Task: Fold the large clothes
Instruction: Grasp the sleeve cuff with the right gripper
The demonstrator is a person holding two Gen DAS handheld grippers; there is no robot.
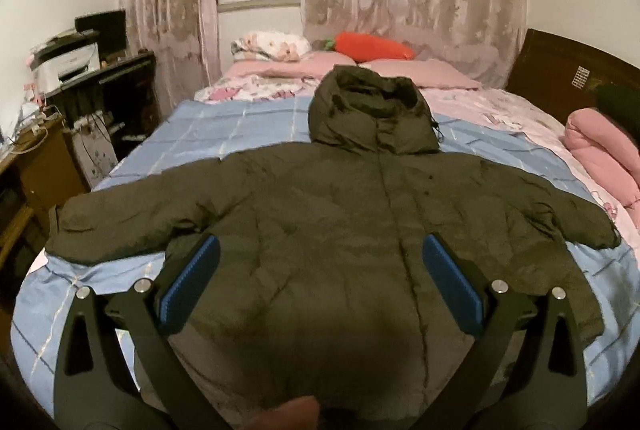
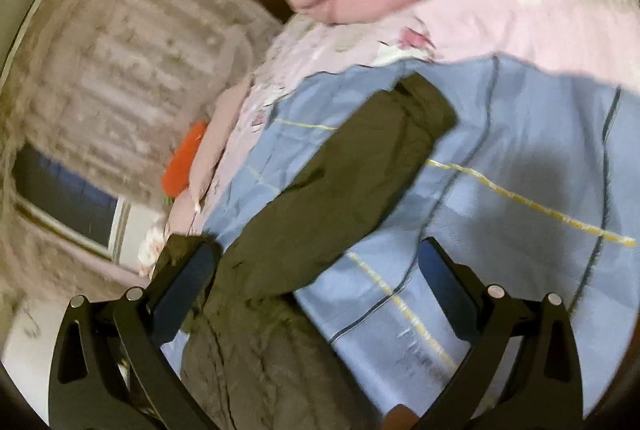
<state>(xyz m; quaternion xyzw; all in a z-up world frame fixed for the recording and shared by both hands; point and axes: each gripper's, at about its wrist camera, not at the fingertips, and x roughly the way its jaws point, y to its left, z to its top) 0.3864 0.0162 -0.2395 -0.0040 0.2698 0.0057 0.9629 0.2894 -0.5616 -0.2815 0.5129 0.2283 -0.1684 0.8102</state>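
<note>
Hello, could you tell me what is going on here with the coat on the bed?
A person holding a gripper in each hand is about to fold a dark olive hooded coat, which lies spread flat on a blue checked sheet with both sleeves out. The left gripper is open above the coat's lower body and grips nothing. The right gripper is also open, near the right sleeve; that view is blurred. No fold has been made yet.
</note>
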